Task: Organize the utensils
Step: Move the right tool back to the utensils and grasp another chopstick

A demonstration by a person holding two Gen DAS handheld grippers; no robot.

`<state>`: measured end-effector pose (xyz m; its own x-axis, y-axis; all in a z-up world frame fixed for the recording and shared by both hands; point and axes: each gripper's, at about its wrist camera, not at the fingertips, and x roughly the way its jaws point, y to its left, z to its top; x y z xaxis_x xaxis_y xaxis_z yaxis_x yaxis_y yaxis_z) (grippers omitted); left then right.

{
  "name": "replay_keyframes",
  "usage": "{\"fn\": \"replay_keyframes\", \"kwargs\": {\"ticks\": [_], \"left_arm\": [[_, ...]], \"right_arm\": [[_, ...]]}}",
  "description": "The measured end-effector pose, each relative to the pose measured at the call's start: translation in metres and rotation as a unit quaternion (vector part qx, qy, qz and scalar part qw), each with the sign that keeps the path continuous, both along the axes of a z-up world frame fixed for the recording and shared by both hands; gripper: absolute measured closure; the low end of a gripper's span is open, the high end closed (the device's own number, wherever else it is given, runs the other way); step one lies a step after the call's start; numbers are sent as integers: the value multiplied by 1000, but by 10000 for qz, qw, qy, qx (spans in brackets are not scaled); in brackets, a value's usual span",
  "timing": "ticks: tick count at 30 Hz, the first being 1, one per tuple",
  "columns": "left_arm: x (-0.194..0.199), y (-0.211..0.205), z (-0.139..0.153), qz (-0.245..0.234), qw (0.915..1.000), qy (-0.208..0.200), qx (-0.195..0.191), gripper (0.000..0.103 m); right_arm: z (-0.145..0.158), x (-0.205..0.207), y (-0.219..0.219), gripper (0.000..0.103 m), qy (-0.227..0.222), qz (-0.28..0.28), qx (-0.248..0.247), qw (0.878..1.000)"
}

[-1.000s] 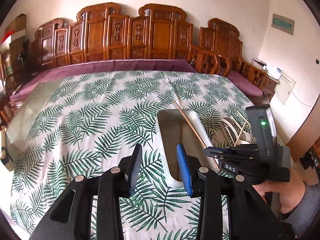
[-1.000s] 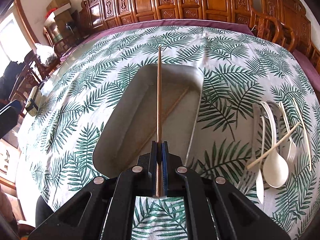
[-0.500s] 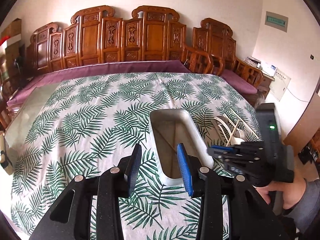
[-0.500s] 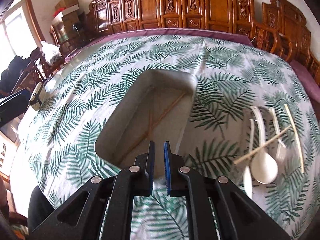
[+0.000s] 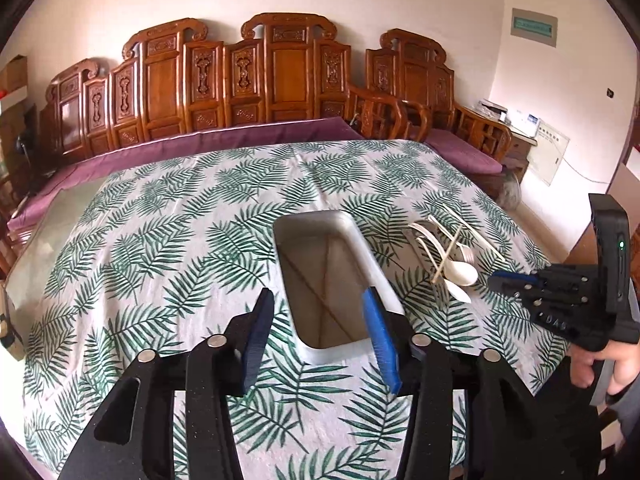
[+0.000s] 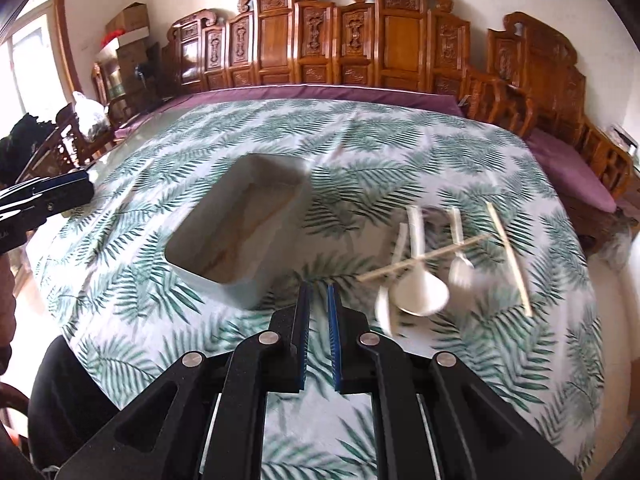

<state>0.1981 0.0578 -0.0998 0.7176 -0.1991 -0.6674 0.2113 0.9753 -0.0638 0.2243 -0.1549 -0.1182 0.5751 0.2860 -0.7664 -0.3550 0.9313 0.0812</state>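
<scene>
A long white tray (image 5: 362, 250) (image 6: 224, 280) lies on the palm-leaf tablecloth with two wooden chopsticks (image 5: 316, 292) inside it. To its right is a loose pile: a white spoon (image 5: 460, 273) (image 6: 420, 289), a white fork (image 6: 460, 268), and two more chopsticks, one lying across the spoon (image 6: 424, 256) and one beside the pile (image 6: 508, 256). My left gripper (image 5: 318, 316) hovers over the tray's near end; its jaws are opening and nothing is between them. My right gripper (image 6: 318, 320) (image 5: 498, 280) is shut and empty, just left of the pile and near the tray's near corner.
Carved wooden chairs (image 5: 280, 76) and a purple-cushioned bench (image 5: 192, 148) line the far side of the table. The person's hand (image 5: 600, 364) holds the right gripper off the table's right edge. Boxes (image 6: 128, 24) stand at the back left.
The right gripper let go of the chopstick, which now lies in the tray, then pulled back and right towards the pile. The left jaws stand wider.
</scene>
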Motion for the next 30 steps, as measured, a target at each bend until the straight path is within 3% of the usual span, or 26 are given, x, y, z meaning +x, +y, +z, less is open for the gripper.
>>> {"fn": "replay_keyframes", "kwargs": {"ticks": [3, 7, 10, 18, 30], "left_arm": [[-3, -7, 0, -81, 10000, -1, 12, 49], [-6, -14, 0, -142, 9999, -1, -29, 28], [-6, -18, -2, -201, 9998, 51, -30, 27], [-4, -37, -11, -278, 9994, 187, -15, 27], [43, -143, -38, -921, 9943, 498, 213, 27]], "right_arm": [[1, -5, -24, 93, -18, -166, -74, 9998], [0, -8, -52, 93, 7, -411, -135, 9991], [-4, -6, -70, 81, 38, -555, -102, 9984], [-20, 6, -104, 81, 95, -767, -99, 9970], [-55, 78, -155, 81, 118, -837, -163, 9963]]}}
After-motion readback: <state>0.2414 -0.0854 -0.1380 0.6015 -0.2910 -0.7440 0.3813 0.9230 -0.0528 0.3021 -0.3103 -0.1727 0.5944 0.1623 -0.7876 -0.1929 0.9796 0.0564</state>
